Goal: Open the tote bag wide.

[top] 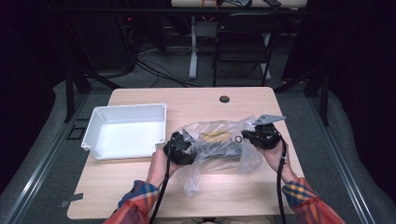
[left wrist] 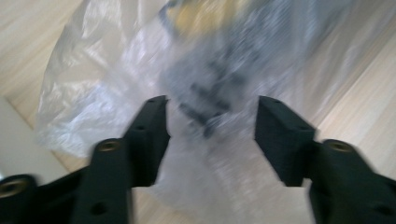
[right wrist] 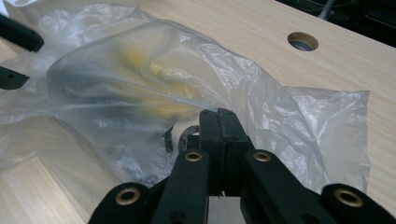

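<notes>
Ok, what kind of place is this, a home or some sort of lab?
Most likely a lab or workshop, not a home: a light wooden worktable with a cable hole, loose cables on the floor, and a folding chair by another desk behind.

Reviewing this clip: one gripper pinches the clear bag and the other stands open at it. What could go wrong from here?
1. The right gripper is shut on thin film of the plastic bag; a pull may tear or slip it.
2. The left gripper stands open around the bag, so the dark and yellow contents hang on one pinch and could slide out.
3. The white bin sits close to the left hand; a swing might knock it.
</notes>
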Available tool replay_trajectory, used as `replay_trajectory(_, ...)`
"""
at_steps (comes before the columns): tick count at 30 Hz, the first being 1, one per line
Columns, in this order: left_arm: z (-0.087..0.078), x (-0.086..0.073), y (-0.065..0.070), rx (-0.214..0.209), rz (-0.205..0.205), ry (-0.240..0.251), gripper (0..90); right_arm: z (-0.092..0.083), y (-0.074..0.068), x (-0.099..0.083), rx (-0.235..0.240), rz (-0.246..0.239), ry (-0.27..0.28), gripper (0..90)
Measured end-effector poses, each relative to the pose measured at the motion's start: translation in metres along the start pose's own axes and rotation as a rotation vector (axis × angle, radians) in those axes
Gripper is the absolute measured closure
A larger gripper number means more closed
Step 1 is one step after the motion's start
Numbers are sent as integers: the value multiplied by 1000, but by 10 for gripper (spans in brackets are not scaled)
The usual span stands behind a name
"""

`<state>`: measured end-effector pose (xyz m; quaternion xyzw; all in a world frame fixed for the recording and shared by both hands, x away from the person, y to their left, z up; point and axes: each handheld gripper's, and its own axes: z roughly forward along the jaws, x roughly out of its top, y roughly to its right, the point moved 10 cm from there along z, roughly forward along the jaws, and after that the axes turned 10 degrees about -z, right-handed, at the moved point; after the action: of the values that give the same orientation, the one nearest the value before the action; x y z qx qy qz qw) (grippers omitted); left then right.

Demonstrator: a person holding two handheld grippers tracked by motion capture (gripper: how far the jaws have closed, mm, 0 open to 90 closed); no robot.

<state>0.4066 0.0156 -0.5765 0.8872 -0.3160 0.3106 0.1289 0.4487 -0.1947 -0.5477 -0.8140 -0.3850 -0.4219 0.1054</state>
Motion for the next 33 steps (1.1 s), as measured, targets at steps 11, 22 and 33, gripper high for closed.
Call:
replay_trajectory(11, 9, -1, 4, 127, 72, -35, 337, -2, -6, 9, 12, -4, 22, 900)
replay_trajectory(22, 16, 11, -38, 169, -77, 65, 697, 20, 6, -6, -52, -40, -90, 875)
replay_trajectory(33, 34, -2, -46, 94, -142, 3, 719, 45, 24, -42, -66, 4, -210, 894)
